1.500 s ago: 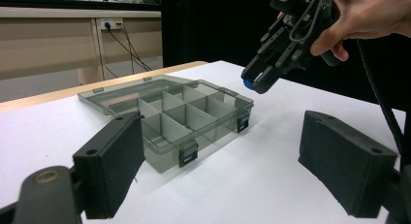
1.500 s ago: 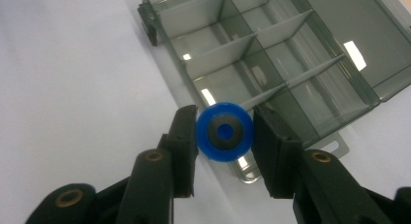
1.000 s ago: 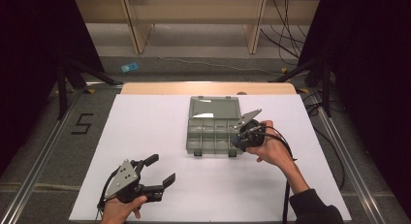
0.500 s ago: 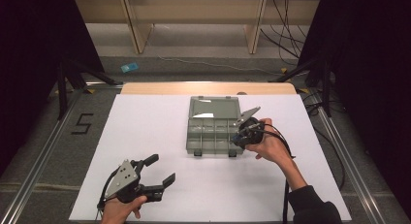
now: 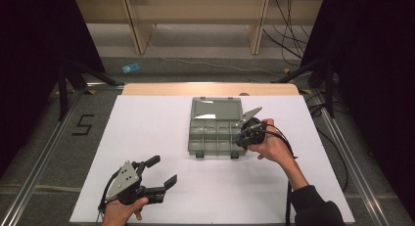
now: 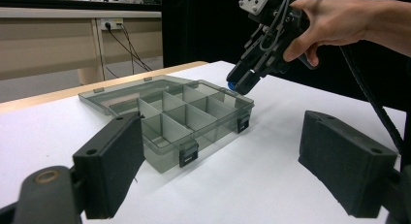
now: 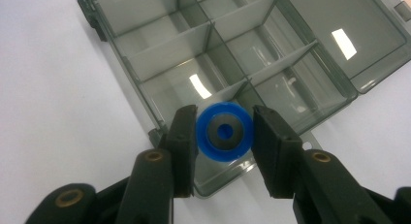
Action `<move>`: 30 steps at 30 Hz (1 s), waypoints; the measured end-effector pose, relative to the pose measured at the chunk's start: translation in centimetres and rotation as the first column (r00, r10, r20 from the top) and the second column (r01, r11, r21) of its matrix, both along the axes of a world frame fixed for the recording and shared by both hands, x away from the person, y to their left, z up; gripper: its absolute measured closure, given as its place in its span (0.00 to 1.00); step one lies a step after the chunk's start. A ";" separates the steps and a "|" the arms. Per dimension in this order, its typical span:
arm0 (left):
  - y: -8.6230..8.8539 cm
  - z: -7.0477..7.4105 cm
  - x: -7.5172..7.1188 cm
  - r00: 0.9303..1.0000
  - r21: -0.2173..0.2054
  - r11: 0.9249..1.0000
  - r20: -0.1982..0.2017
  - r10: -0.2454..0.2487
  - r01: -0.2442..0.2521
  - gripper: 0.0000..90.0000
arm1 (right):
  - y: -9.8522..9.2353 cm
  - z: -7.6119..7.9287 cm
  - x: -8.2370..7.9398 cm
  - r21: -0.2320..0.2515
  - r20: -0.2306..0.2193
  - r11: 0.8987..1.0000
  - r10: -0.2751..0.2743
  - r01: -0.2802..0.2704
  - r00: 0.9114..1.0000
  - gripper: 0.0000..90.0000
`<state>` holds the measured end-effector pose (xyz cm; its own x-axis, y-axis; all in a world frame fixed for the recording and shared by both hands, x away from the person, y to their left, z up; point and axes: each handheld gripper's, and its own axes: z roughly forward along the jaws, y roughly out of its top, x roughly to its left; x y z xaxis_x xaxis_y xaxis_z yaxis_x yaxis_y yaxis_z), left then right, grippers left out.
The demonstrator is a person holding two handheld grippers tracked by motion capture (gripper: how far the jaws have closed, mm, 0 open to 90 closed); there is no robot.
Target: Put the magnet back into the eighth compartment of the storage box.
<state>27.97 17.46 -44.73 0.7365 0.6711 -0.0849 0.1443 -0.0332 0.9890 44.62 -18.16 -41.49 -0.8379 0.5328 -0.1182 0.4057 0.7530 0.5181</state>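
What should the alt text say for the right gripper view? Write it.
The right gripper pinches a round blue part with a dark centre, held above the near-corner compartment of an open grey organizer box. The box's divided compartments look empty, and it sits on a white table.

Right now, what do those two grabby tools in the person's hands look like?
Both tongs are black, each with two flat, blocky jaws fixed by brass-coloured rivets. The left tongs carry a grey three-cornered plate with small holes on top. The right tongs carry one too, and a black cable trails back from them. A dark sleeve covers the person's right arm.
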 end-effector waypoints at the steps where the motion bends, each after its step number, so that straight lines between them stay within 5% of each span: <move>1: 0.0 0.0 0.0 1.000 -0.001 1.000 -0.002 0.001 -0.001 0.18 | 0.0 -0.1 0.1 -0.007 0.006 1.000 0.006 -0.006 1.000 0.70; 17: 0.0 0.0 -0.1 1.000 0.008 1.000 -0.008 0.007 -0.007 0.18 | 0.2 -0.9 0.7 -0.017 -0.004 1.000 -0.001 0.001 1.000 0.69; 23: 0.0 0.0 -0.1 1.000 0.006 1.000 -0.006 0.005 -0.005 0.18 | 0.2 -0.9 0.7 0.004 -0.009 1.000 -0.025 0.025 1.000 0.55; 30: 0.0 0.0 -0.1 1.000 0.006 1.000 -0.006 0.005 -0.005 0.18 | 0.1 -0.3 0.4 0.030 0.005 0.999 -0.023 0.023 1.000 0.48</move>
